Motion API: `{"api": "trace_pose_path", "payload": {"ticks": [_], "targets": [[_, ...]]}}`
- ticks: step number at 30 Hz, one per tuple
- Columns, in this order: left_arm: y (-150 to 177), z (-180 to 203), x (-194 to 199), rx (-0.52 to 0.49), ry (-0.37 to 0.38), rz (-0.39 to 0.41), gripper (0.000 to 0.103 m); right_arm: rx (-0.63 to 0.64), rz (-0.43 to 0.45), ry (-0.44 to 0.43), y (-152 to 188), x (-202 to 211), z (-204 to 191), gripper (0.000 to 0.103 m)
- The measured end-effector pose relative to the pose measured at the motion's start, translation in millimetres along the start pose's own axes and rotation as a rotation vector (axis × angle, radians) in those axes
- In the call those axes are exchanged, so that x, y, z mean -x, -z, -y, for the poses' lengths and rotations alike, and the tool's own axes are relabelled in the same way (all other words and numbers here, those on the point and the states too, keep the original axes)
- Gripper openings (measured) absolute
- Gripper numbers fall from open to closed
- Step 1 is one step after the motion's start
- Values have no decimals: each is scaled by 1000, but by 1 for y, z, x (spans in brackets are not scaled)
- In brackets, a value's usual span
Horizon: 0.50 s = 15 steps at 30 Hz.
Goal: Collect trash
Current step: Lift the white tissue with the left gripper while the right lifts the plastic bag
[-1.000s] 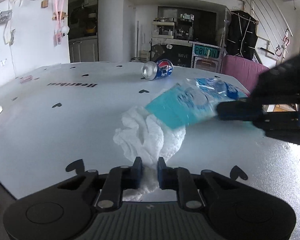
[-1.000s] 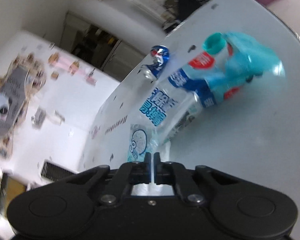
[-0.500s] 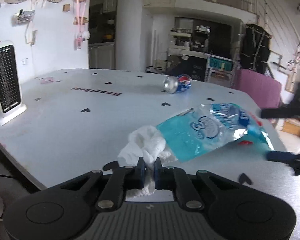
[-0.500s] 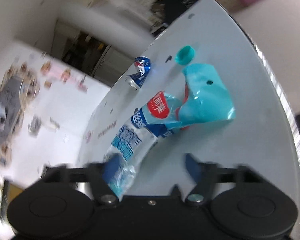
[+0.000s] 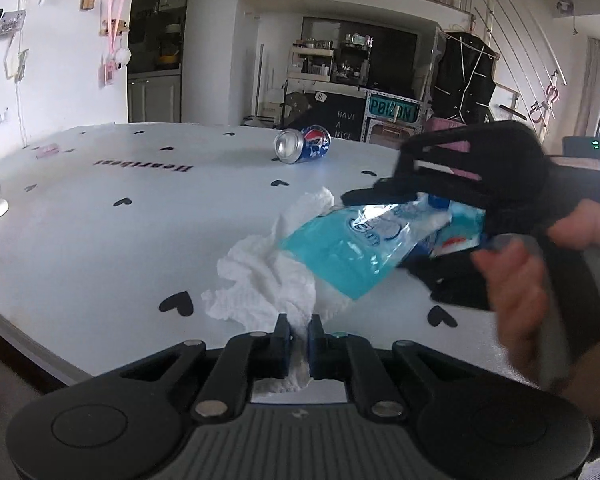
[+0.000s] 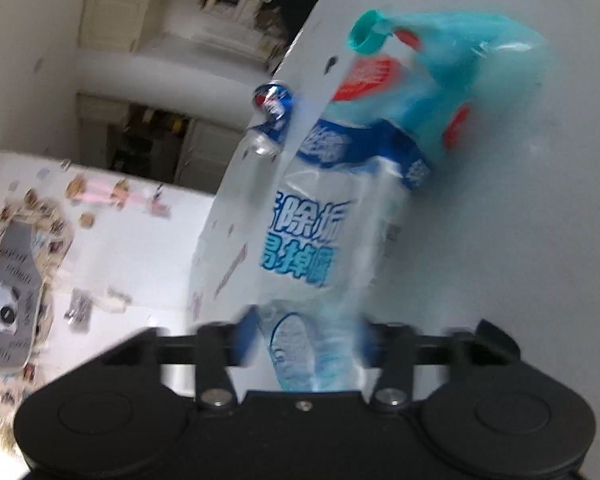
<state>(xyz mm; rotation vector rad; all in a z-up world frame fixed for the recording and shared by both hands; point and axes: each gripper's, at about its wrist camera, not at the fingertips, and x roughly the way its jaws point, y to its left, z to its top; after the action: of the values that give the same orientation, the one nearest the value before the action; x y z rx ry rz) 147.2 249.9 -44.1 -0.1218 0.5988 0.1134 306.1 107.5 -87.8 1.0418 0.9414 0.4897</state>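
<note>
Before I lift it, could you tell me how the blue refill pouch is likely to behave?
The blue refill pouch looks crumpled and flattened, so it is probably light and floppy, sagging from wherever it is gripped. Its glossy film may slip. The soda can lying on its side would roll; the pouch should not.

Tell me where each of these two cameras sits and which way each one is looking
Left wrist: on the left tool, facing across the table; its pads pinch a white tissue; a hand holds the right tool.
Right wrist: on the right tool, rolled, looking along a plastic refill pouch between its closing pads.
Shared: pouch, Pepsi can, table.
</note>
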Motion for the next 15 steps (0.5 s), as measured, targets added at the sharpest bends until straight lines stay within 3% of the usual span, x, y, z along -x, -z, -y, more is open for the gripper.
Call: {"api": "trace_pose_path", "payload": {"ticks": [1, 3, 7, 8, 9, 10, 12, 15], "targets": [[0, -1, 0, 3, -3, 0, 9, 26, -16, -14, -3, 1, 0, 35], [0, -3, 0, 5, -9, 3, 9, 123, -43, -26, -10, 7, -7, 19], [-2, -8, -1, 4, -14, 10, 13, 358, -149, -26, -28, 30, -16, 17], [-2, -9, -1, 4, -11, 14, 20, 417, -187, -23, -32, 35, -19, 17], [-3, -10, -1, 1, -14, 13, 36, 488, -242, -20, -36, 40, -22, 17], [-4, -9, -1, -8, -20, 14, 46, 555, -297, -11, -39, 45, -24, 17], [-5, -6, -1, -44, -24, 23, 77, 657, -405, 1, -44, 52, -25, 17], [-9, -1, -6, -92, -21, 15, 87, 743, -562, -3, -54, 57, -26, 17]]}}
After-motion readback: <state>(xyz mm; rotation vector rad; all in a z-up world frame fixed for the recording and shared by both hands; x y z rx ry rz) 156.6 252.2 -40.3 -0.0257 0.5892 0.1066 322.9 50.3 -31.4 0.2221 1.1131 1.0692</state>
